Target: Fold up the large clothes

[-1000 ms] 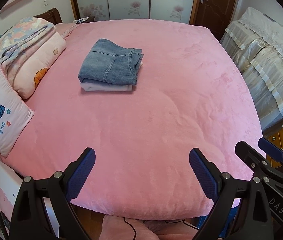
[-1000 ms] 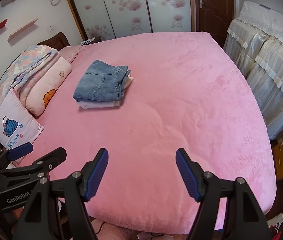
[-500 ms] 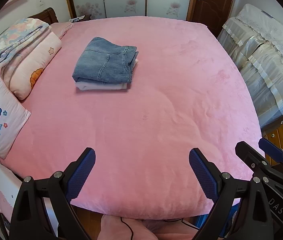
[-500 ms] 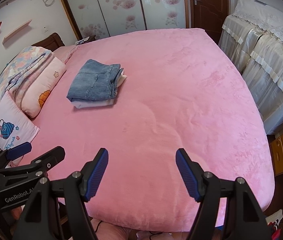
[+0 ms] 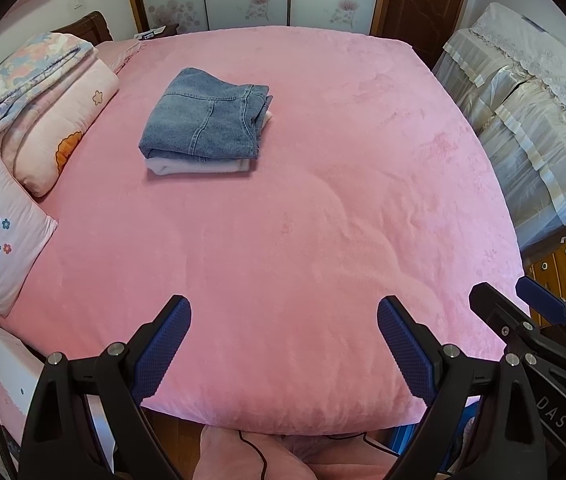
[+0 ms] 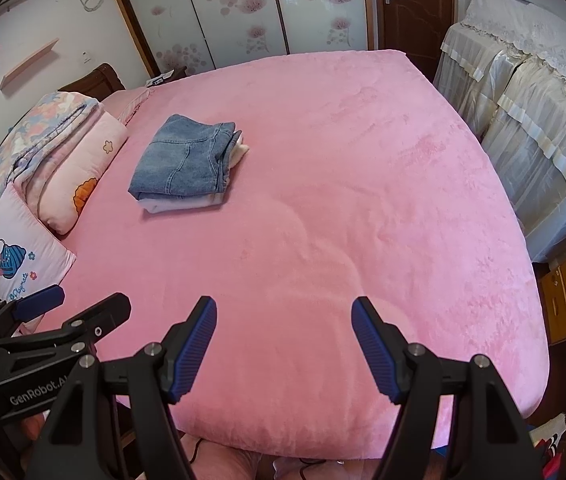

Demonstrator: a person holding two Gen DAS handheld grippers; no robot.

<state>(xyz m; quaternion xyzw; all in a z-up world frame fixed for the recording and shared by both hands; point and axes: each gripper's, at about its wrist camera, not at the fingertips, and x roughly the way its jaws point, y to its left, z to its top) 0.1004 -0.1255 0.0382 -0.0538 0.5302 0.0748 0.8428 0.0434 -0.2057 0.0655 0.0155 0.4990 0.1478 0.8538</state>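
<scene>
Left wrist, jeans: folded denim jeans [image 5: 207,114] lie squared atop a pale folded garment [image 5: 199,166], far-left part of the pink bed [image 5: 363,160], near the pillows [image 5: 63,128]
Left wrist, tongs: left gripper [image 5: 283,348] spread wide, holding nothing, over the near bed edge
Right wrist, tongs: right gripper [image 6: 283,348] likewise spread and empty, well apart from the stack
Right wrist, handling: denim likely heavy, stiffish, not slippery; judged best pinched at the thick folded edge, layers together

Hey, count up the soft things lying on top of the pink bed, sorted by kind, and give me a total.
Folded garments: 2, blue jeans on a white garment
Pillows: 2, pink pillow, flower pillow
Folded floral quilt: 1
Total: 5
</scene>
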